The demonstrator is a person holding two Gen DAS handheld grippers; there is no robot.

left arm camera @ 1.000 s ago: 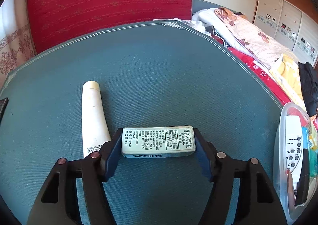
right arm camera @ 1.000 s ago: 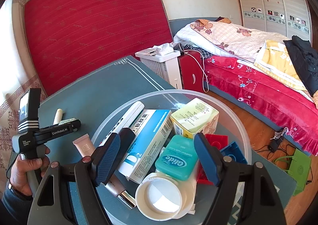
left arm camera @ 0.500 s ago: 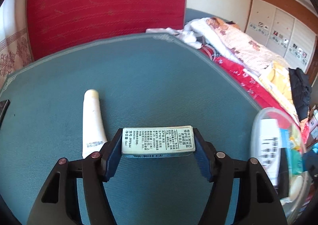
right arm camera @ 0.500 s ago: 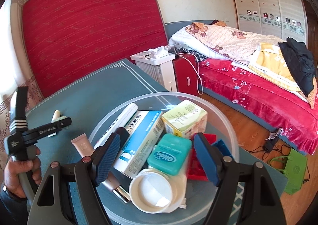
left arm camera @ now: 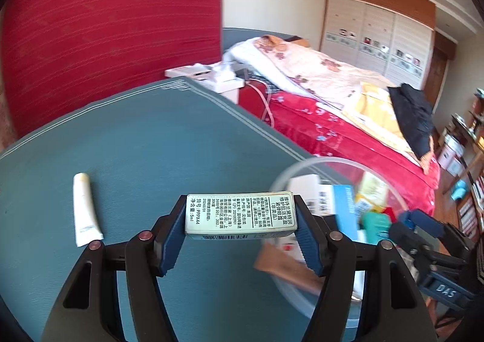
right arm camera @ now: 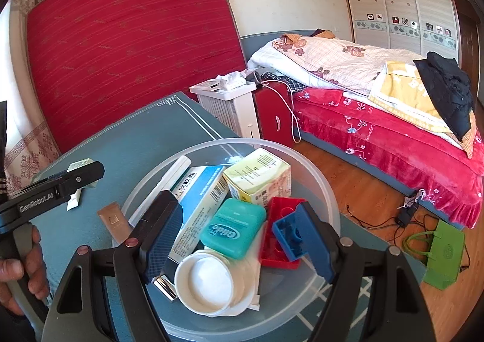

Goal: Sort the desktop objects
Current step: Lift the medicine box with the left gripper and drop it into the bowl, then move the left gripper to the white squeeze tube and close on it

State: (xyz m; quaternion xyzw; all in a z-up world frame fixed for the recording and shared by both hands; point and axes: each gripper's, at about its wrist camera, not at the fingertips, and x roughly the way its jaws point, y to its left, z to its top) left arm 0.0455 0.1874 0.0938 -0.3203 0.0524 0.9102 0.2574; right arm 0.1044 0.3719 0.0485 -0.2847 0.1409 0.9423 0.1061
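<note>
My left gripper [left arm camera: 240,233] is shut on a pale green carton with black print [left arm camera: 240,215], clamped end to end and lifted off the teal table [left arm camera: 151,145]. It hangs just left of a clear plastic bowl [left arm camera: 317,160]. A white tube [left arm camera: 84,209] lies on the table to the left. My right gripper [right arm camera: 239,236] stands open over the bowl [right arm camera: 320,178], its fingers above a blue-white box [right arm camera: 199,200], a teal floss case [right arm camera: 233,227] and red and blue bricks [right arm camera: 278,260]. The left gripper [right arm camera: 81,175] shows at the left edge of the right wrist view.
The bowl also holds a green-yellow carton [right arm camera: 257,175], a white lid [right arm camera: 205,281] and a brown tube [right arm camera: 113,221] by its left rim. Past the table's right edge stand a white heater [right arm camera: 230,103], a bed with red covers [right arm camera: 393,136] and a green bag [right arm camera: 444,254] on the floor.
My left gripper has risen and swung right with the carton, bringing the bowl and my right gripper into its view; the white tube is left behind. The right gripper has stayed put.
</note>
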